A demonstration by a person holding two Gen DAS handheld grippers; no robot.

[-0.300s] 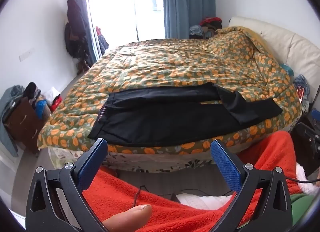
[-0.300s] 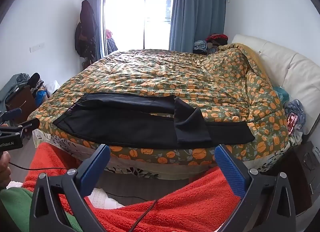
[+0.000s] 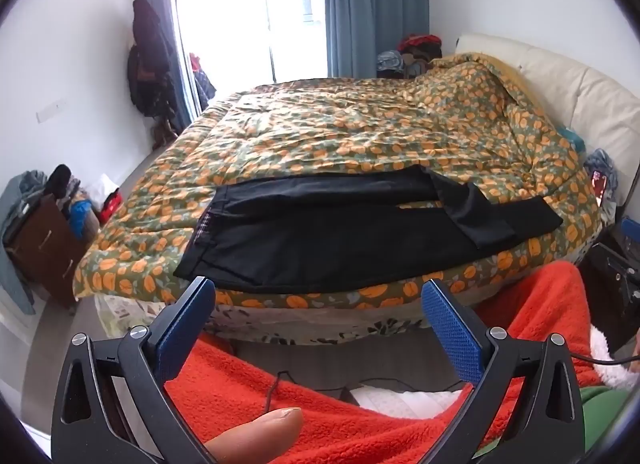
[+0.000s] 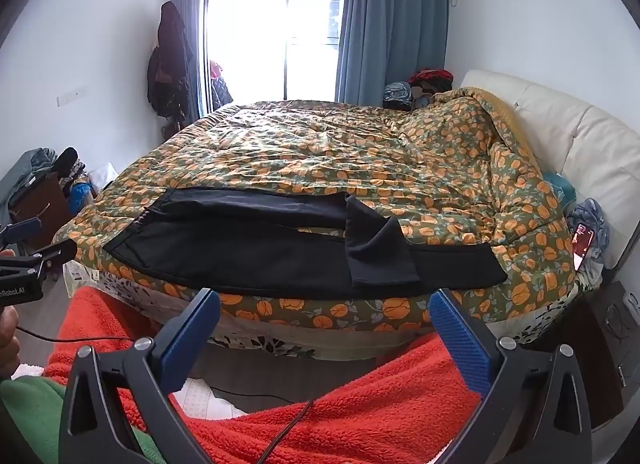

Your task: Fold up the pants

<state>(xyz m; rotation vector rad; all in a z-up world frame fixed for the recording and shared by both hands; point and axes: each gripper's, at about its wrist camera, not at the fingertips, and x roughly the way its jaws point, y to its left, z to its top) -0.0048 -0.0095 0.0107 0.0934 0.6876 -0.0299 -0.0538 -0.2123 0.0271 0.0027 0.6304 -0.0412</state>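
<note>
Black pants (image 3: 328,236) lie flat along the near edge of the bed, waistband to the left and legs to the right; they also show in the right wrist view (image 4: 256,252). The far leg's end is folded back over the near leg (image 4: 380,256). My left gripper (image 3: 318,298) is open and empty, held back from the bed edge. My right gripper (image 4: 326,312) is open and empty, also short of the bed. The left gripper shows at the left edge of the right wrist view (image 4: 24,248).
The bed has an orange-patterned quilt (image 3: 360,136) and a cream headboard (image 4: 580,144) on the right. A wooden cabinet (image 3: 44,248) with clothes stands on the left, a dark nightstand (image 4: 600,344) on the right. Red fleece (image 4: 360,404) and cables lie below the grippers.
Both views are nearly unchanged; the grippers stay open and the pants have not moved.
</note>
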